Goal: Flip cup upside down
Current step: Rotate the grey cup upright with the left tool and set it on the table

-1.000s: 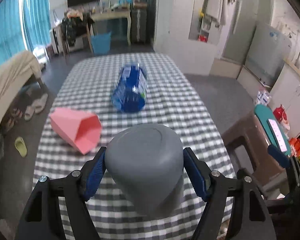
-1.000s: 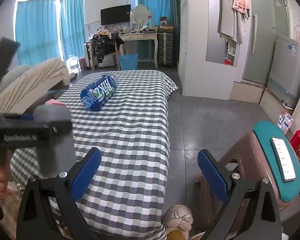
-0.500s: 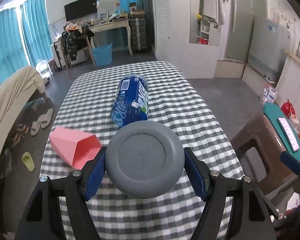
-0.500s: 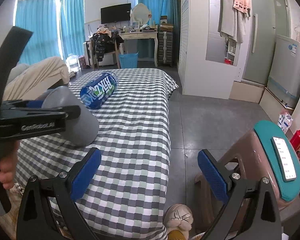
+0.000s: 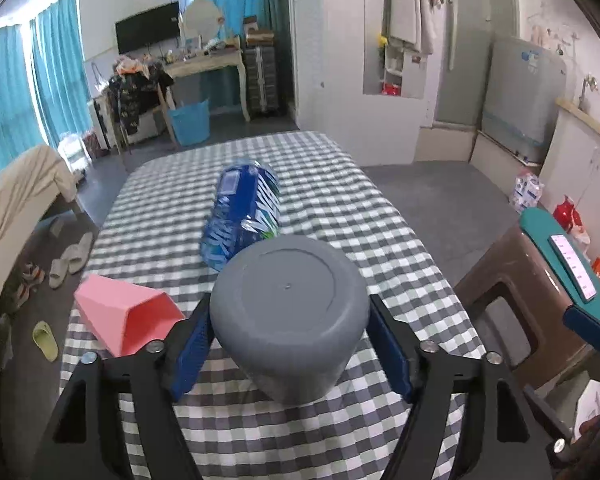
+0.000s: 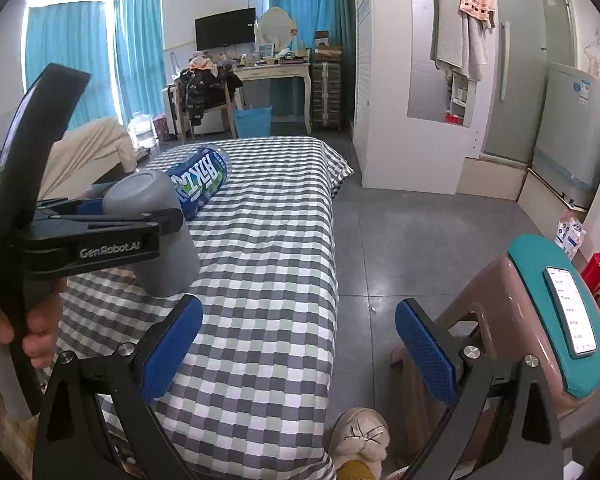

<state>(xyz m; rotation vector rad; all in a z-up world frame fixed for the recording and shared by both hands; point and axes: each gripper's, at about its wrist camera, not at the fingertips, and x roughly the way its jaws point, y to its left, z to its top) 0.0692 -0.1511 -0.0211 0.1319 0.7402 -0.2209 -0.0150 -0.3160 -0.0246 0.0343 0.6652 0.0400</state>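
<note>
The left gripper (image 5: 288, 340) has its jaws clamped on the grey cup (image 5: 288, 304), held base-up and tilted, its rim low over the checked desk (image 5: 340, 208). Judged nearly inverted; levelling the cup's axis remains. The right gripper (image 6: 298, 344) stands wide and empty, off the desk edge.

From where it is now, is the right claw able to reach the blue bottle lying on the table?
Probably not directly: the right claw is open and free, but the left claw with the grey cup stands between it and the blue bottle.
</note>
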